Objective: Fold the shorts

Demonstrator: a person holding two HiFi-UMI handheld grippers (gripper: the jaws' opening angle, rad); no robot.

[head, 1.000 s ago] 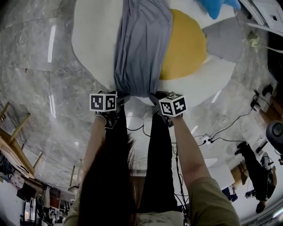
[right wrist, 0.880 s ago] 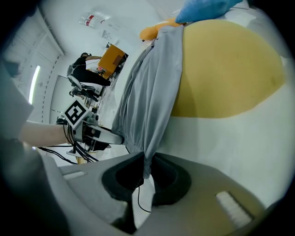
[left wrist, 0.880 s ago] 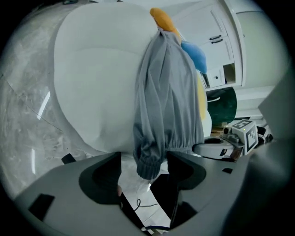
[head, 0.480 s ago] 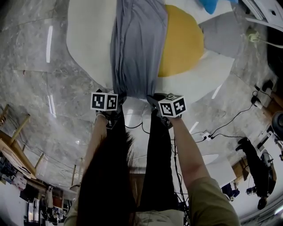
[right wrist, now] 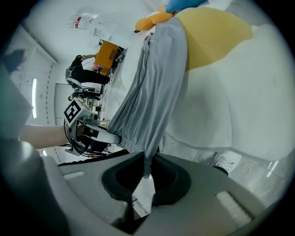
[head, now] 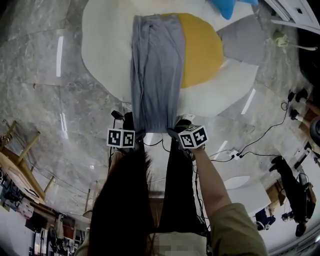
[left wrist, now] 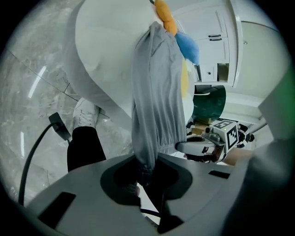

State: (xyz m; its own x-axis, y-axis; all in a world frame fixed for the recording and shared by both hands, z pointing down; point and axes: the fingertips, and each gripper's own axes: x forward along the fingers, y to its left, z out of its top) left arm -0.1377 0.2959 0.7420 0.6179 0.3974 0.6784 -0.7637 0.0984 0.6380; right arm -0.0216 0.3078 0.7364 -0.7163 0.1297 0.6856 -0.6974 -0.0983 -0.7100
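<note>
The grey shorts (head: 156,70) stretch from the white round table (head: 100,50) towards me, their near elastic edge lifted off the table's rim. My left gripper (head: 133,125) has just been closing and is now shut on the left corner of that edge, pinched at the jaws (left wrist: 144,173). My right gripper (head: 175,126) is shut on the right corner (right wrist: 146,171). The shorts (left wrist: 154,92) hang taut between the two grips. Each gripper view shows the other gripper across the cloth: the right gripper (left wrist: 216,138), the left gripper (right wrist: 87,131).
A yellow patch (head: 202,50) covers part of the table beside the shorts, and a blue thing (head: 225,6) lies at the far edge. My black-trousered legs (head: 177,190) and a white shoe (left wrist: 85,113) are below. Cables (head: 260,140) run over the marble floor; wooden furniture (head: 20,150) stands left.
Both grippers have come back towards me and risen with the shorts' near edge. The cloth is drawn tauter and reaches past the table's rim.
</note>
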